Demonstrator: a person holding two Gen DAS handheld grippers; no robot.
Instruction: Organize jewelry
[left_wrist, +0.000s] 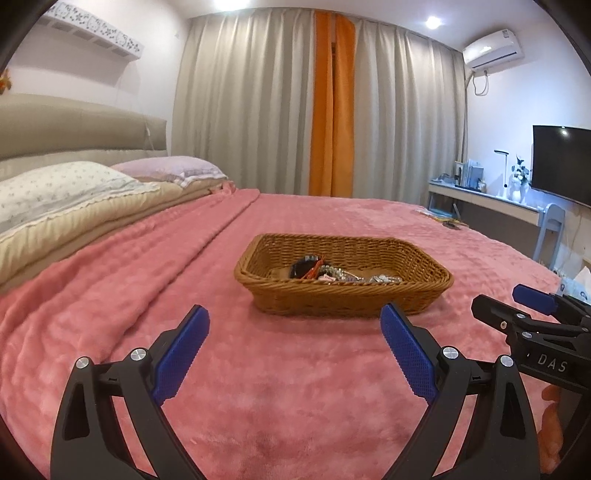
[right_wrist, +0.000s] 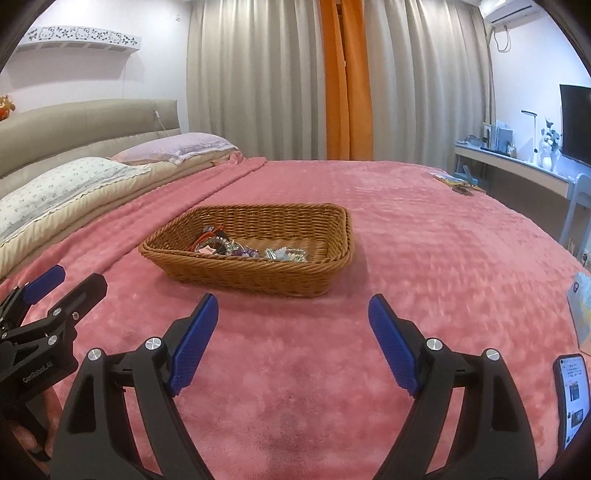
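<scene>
A brown wicker basket (left_wrist: 343, 295) sits on the pink bed blanket, and it also shows in the right wrist view (right_wrist: 251, 273). Inside lies a heap of jewelry (left_wrist: 332, 275): dark and red bands, bead strings and silver pieces, seen too in the right wrist view (right_wrist: 251, 251). My left gripper (left_wrist: 295, 321) is open and empty, hovering just short of the basket's near side. My right gripper (right_wrist: 291, 306) is open and empty, near the basket's near right corner. Each gripper shows at the edge of the other's view: the right one (left_wrist: 517, 299), the left one (right_wrist: 70, 277).
Pillows (left_wrist: 66, 192) and a headboard lie at the left. A phone (right_wrist: 574, 398) and a tissue pack (right_wrist: 581, 302) lie on the blanket at the right. Small items (right_wrist: 458, 182) rest at the far right bed edge. A desk (left_wrist: 491, 199) and TV stand beyond.
</scene>
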